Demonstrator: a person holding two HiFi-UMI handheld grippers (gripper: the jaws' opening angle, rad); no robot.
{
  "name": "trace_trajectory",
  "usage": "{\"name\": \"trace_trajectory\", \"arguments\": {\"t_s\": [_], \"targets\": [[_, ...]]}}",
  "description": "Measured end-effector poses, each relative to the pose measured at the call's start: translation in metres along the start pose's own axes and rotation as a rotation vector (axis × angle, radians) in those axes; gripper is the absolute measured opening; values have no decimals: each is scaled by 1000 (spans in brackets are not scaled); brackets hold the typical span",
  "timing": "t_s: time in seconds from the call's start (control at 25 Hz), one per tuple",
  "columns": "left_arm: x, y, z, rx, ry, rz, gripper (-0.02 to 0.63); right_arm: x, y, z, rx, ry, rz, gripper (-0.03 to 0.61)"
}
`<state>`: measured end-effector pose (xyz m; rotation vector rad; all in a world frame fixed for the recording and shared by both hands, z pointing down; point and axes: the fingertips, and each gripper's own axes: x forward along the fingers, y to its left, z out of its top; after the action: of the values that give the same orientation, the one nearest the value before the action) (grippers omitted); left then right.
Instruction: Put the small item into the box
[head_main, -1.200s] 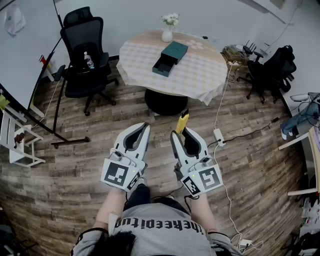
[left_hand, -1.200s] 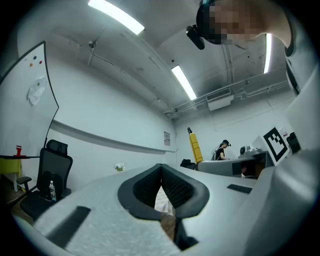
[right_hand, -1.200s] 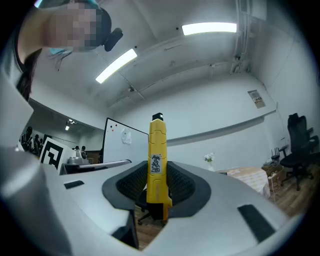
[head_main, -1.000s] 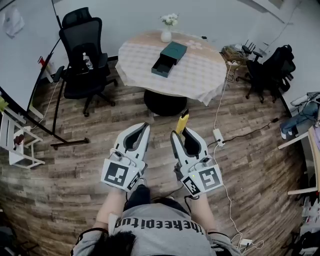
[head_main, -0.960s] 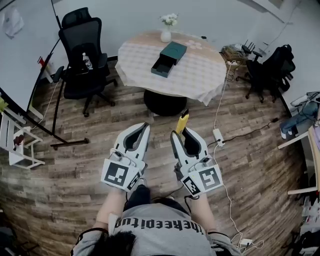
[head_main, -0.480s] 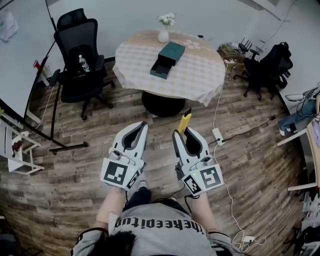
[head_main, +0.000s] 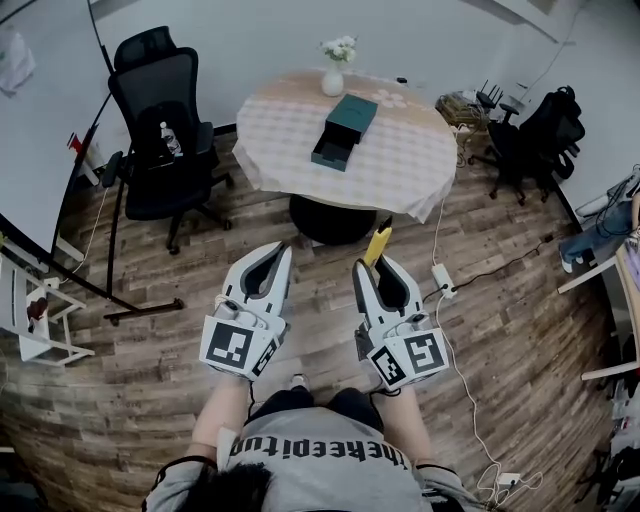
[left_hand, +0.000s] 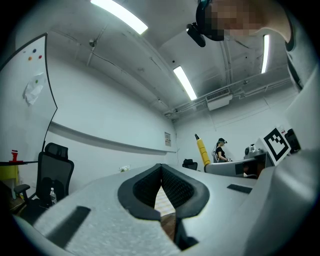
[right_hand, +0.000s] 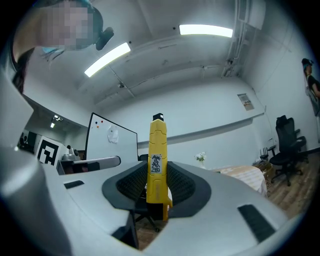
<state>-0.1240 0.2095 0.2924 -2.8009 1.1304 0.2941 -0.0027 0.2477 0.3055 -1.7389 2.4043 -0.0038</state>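
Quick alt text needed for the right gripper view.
The right hand-held gripper is shut on a yellow item with a black tip, which sticks out past its jaws. Behind are a whiteboard and a cloth-covered table.

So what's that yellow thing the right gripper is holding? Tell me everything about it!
It is a long, slim yellow tool that looks like hard plastic. It has a small black tip at its far end and a white sticker with dark print on its side. Its near end is pinched between the jaws of the right hand-held gripper, and the rest sticks straight out past them. Nothing else touches it. It hangs in the air over the wooden floor.
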Motion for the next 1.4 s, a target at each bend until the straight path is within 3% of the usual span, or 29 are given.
{"name": "trace_trajectory", "arguments": {"t_s": [0.52,1.4], "targets": [[23,33,-15,-28,16,-2,15,37,-7,-3,-12,8,-9,123],[148,48,-39,-15,8,90,15,122,-108,0,-18,27,130,123]]}}
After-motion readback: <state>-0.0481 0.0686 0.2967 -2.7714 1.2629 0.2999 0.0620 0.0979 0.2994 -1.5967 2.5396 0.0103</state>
